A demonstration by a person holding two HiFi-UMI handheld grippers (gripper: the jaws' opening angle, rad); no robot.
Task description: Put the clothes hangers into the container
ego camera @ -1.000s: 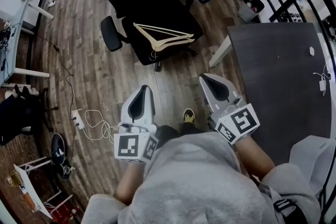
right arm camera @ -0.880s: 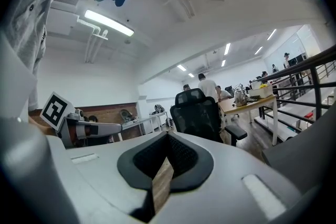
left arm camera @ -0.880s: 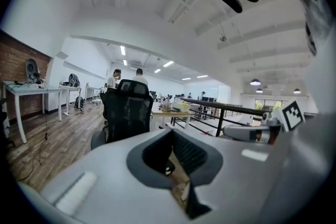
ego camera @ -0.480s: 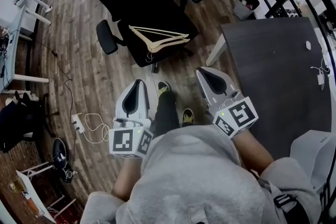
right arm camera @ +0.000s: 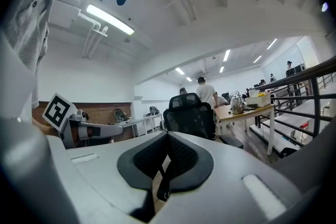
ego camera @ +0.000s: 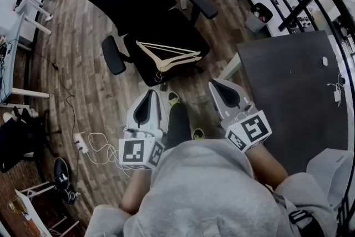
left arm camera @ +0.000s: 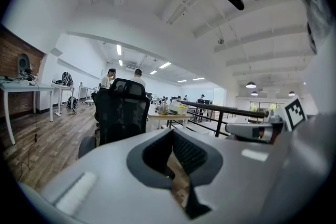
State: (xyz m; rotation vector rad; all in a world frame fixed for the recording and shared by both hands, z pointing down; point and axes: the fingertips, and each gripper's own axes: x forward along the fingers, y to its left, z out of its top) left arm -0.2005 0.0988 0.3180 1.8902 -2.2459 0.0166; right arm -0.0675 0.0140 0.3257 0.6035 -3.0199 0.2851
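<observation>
My left claw point(ego camera: 150, 94) is clenched, its jaws pressed together with nothing between them. My right claw point(ego camera: 218, 84) is clenched too, and just as empty. I hold both in front of my chest, side by side and apart, tips pointing forward over the wooden floor point(ego camera: 83, 80). My leg and shoe point(ego camera: 173, 99) show between them. Ahead of both tips, and touching neither, stands a black chair point(ego camera: 161, 22). The hangers point(ego camera: 166, 54) lie on its seat: pale wooden ones, stacked on each other, hooks toward me near the seat's front edge. They sit between the two armrests. Each gripper view looks over its closed jaws at the chair's back. A dark table point(ego camera: 288, 91) stands just to the right of my right claw. A white cable point(ego camera: 97, 139) lies coiled on the floor to the left of my left claw.
</observation>
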